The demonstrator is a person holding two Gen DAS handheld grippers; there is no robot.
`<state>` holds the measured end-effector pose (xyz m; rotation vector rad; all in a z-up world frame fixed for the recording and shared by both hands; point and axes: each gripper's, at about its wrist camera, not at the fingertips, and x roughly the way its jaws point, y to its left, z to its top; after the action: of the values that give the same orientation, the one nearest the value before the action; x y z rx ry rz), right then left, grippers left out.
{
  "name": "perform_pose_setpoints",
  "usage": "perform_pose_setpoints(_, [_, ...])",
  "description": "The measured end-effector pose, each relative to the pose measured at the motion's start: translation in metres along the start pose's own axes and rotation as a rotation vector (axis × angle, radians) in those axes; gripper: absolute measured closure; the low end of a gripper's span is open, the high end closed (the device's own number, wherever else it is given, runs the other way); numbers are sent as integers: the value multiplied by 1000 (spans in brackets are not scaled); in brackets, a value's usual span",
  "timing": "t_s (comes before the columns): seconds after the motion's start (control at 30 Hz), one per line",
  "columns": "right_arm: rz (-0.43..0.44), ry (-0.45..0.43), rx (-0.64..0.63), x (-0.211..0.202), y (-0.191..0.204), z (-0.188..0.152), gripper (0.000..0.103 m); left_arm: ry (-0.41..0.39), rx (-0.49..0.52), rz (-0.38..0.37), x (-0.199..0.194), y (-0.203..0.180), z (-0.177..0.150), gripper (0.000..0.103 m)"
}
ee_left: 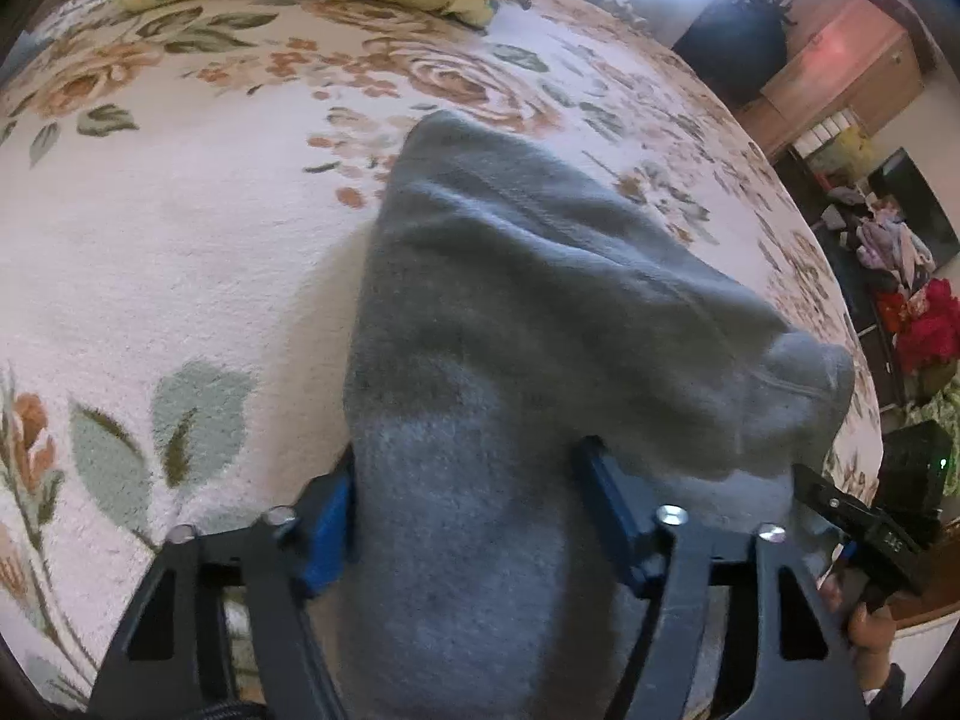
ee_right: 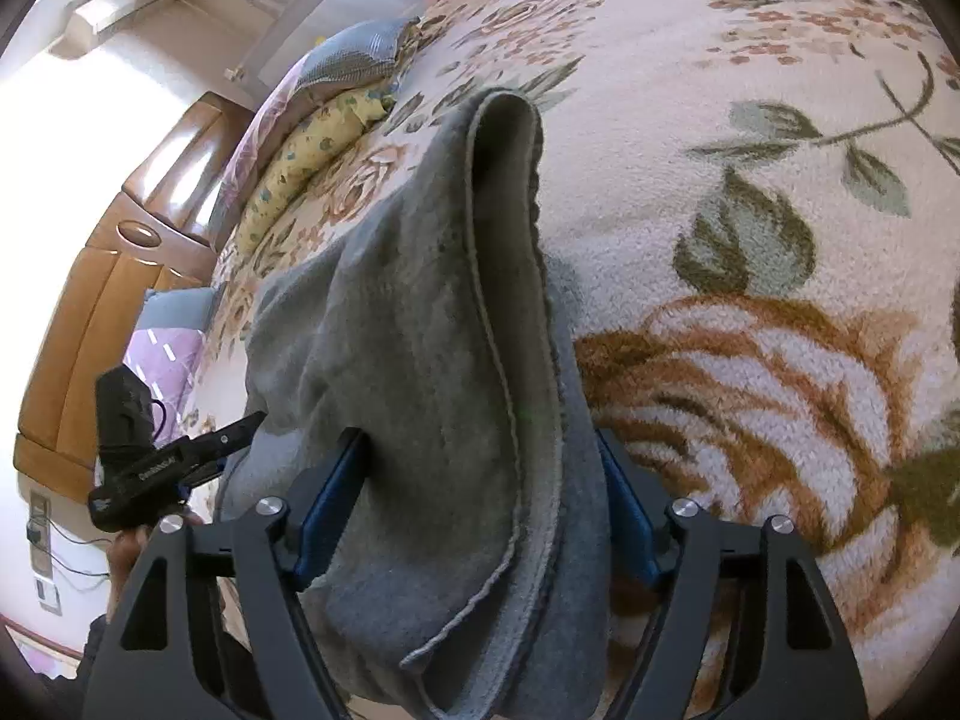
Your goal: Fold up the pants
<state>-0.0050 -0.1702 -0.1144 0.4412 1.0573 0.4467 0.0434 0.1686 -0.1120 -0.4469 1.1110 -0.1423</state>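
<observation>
**Between both sets of fingers: soft fleece, two-point hold**

Between the blue pads of my left gripper [ee_left: 468,516] sits a thick bunch of the grey pants [ee_left: 510,312]; jaws look closed down on the cloth, moderately wide because of the bulk; same story at my right gripper [ee_right: 480,504], clamped on a folded edge with the hem seam running forward of the fingers. Ahead of both tools the fabric drapes down toward the floral blanket [ee_left: 180,240]; far end seems to rest on it.

My read: light, limp, fleecy; no stiffness, so it sags between holds; grippy nap, unlikely to slip; nothing fragile. Best hold is thick seamed edges or the waistband, layers pinched together; single layers will peel out.
</observation>
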Motion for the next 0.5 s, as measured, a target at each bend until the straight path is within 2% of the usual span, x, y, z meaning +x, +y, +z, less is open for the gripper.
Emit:
perform_pose_setpoints(0.07, [-16,-1,-21,0,5,0,43,-12,6,4,-2,-4,-1,48])
perform_pose_setpoints(0.13, [-29,-3,-42,-1,9,0,48,-26,9,3,-6,-7,-2,62])
perform_pose_setpoints(0.23, [-45,-8,-72,-4,16,0,57,-52,6,5,-14,-7,-2,75])
perform_pose_setpoints(0.33, [-72,-26,-119,-10,29,1,63,-74,-13,-6,-23,-5,-3,81])
perform_pose_setpoints(0.5, [-71,-63,-161,-21,48,1,69,-102,-20,-19,-40,-7,-5,83])
